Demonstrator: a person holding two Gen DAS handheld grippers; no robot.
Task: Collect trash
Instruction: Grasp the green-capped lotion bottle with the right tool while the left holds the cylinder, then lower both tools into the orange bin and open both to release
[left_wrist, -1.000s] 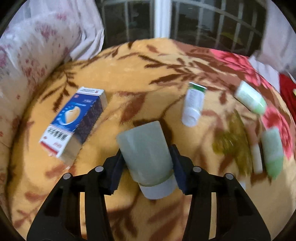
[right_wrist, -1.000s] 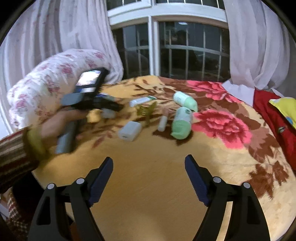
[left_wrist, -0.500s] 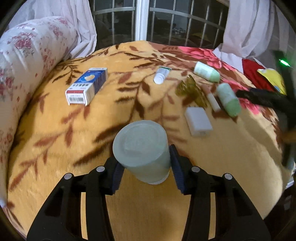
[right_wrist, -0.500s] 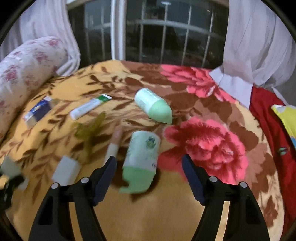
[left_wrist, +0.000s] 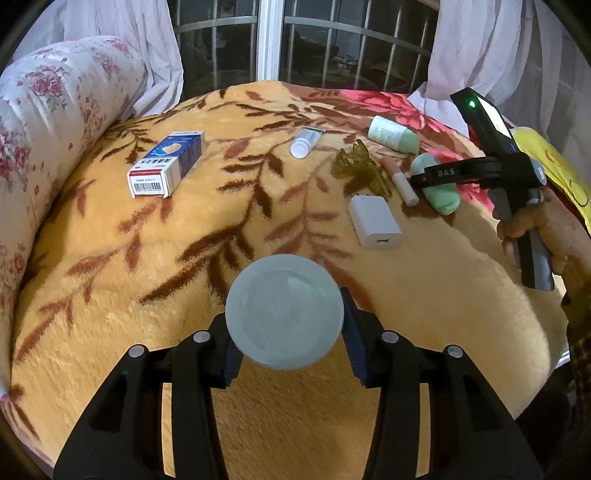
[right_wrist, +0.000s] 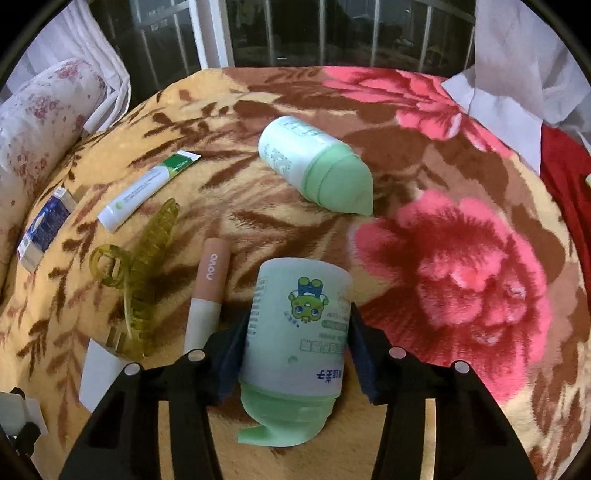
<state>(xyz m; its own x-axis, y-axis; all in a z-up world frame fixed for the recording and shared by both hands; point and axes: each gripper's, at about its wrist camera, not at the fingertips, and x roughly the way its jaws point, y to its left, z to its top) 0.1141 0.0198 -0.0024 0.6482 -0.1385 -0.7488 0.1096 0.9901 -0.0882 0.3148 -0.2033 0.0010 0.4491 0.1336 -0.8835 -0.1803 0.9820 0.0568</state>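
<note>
The green bottle with the cartoon label (right_wrist: 301, 325) lies on its side on the flowered blanket (right_wrist: 461, 280), cap toward me, and it sits between the fingers of my right gripper (right_wrist: 295, 350), whose jaws are closing on it; the blue pads stand right at its sides, though I cannot tell whether they press yet. Just beside it on the left lies a pink and white stick (right_wrist: 208, 291), then a yellow-green hair claw (right_wrist: 136, 273) and a white tube with a green end (right_wrist: 147, 188), and beyond it a second green-capped bottle (right_wrist: 314, 166) lies tilted. My left gripper (left_wrist: 284, 332) is pinched on a pale grey-green cup (left_wrist: 284, 310), its round end facing the camera, above the blanket's near part. Farther off in that view lie a white charger block (left_wrist: 373, 221) and a blue and white carton (left_wrist: 168, 162), well apart, with a flowered bolster (left_wrist: 48, 110) along the left edge.
</note>
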